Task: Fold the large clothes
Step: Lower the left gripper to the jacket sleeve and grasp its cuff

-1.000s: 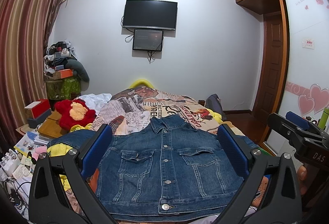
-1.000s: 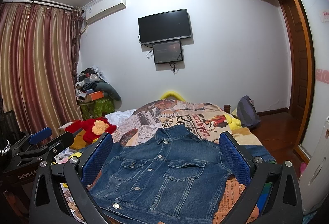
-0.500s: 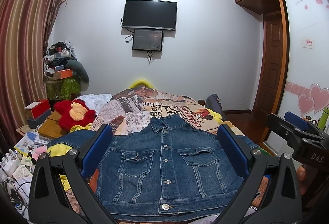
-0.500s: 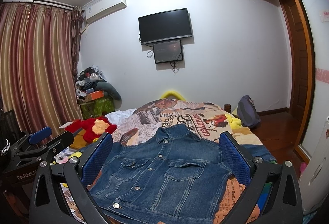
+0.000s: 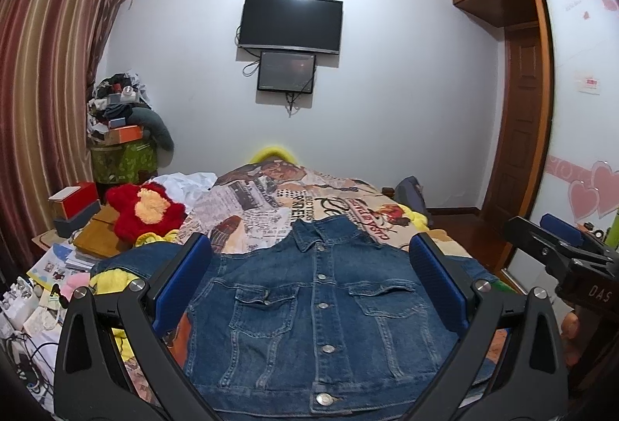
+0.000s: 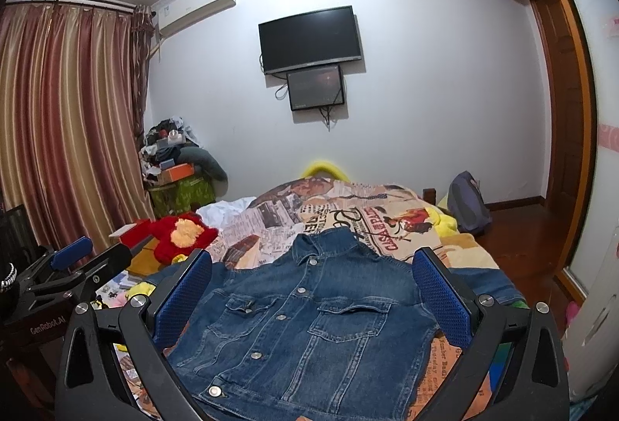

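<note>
A bedroom, the bed under a newspaper-print cover. On it I see the denim jacket lying flat, buttoned, collar away from me — framed between my left gripper fingers, spread wide and empty. My right gripper is likewise released, above the jacket. A red plush toy sits beyond the left finger.
</note>
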A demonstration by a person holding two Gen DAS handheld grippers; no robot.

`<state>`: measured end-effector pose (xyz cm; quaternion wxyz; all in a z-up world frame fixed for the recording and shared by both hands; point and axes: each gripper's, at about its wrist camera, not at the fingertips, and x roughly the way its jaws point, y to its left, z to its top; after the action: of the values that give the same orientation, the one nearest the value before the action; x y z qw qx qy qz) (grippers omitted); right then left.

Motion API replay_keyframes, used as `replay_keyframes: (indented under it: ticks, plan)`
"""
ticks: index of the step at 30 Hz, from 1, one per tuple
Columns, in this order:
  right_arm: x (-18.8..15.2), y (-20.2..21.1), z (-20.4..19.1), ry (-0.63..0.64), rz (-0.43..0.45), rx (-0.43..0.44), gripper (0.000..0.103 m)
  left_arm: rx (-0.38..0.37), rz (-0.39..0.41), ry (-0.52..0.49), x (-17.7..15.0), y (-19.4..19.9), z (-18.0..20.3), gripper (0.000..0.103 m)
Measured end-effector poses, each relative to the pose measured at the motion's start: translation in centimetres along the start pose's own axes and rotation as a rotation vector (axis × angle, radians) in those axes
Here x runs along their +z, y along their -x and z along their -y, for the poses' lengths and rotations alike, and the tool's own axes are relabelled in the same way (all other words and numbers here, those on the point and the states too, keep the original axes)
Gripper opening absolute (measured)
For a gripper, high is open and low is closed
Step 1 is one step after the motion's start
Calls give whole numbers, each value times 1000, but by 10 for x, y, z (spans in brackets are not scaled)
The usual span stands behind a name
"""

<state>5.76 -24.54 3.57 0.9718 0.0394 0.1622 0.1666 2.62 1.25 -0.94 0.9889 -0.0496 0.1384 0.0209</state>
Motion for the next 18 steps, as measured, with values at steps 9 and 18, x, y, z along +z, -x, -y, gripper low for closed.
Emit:
replay_keyframes:
  ticks: [9,18]
  plan:
    - [13,-67,3,20,-52,-28,103,105,-74,45,6,-69,-41,103]
    - [22,-167,1,50,-145,-18,103,241,-220,141,3,-163,-130,103]
